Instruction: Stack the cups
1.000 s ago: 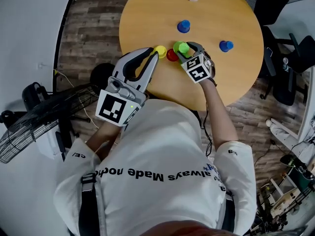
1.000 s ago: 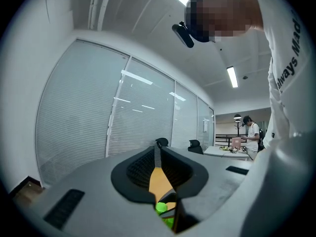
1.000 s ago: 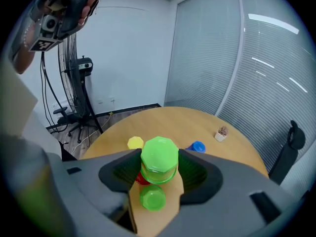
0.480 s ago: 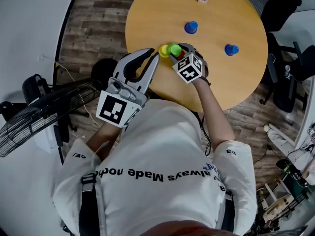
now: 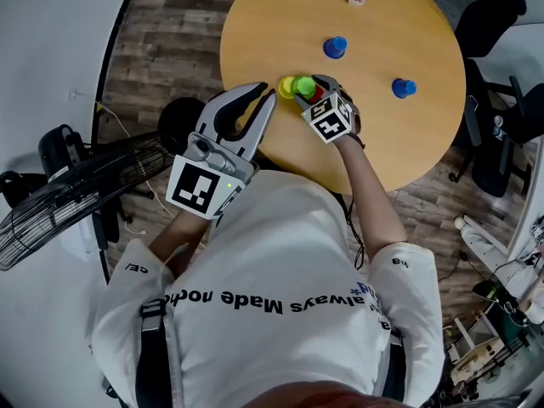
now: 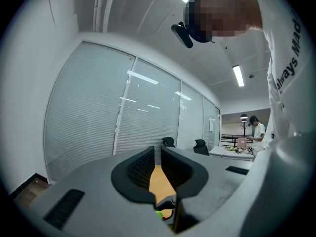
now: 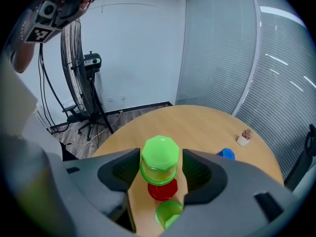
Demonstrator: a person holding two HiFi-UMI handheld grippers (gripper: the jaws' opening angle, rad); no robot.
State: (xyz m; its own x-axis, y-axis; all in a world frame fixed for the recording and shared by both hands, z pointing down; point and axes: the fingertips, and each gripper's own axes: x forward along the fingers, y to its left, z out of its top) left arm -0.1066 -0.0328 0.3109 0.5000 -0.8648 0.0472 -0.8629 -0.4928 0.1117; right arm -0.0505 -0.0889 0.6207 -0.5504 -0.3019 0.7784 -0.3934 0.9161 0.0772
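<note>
Our right gripper (image 7: 161, 168) has just been spreading its jaws wide. The pads stand clear of the green cup (image 7: 159, 152) between them, which sits on a yellow cup (image 5: 286, 86). A red cup (image 7: 162, 190) lies nearer the palm. Our left gripper (image 6: 157, 157) is almost closed on nothing.

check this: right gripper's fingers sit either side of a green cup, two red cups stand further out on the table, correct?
The two cups further out are blue, not red; the head view shows the left blue cup and the right blue cup. The right gripper, its fingers having just been opening, has them either side of the green cup.
</note>
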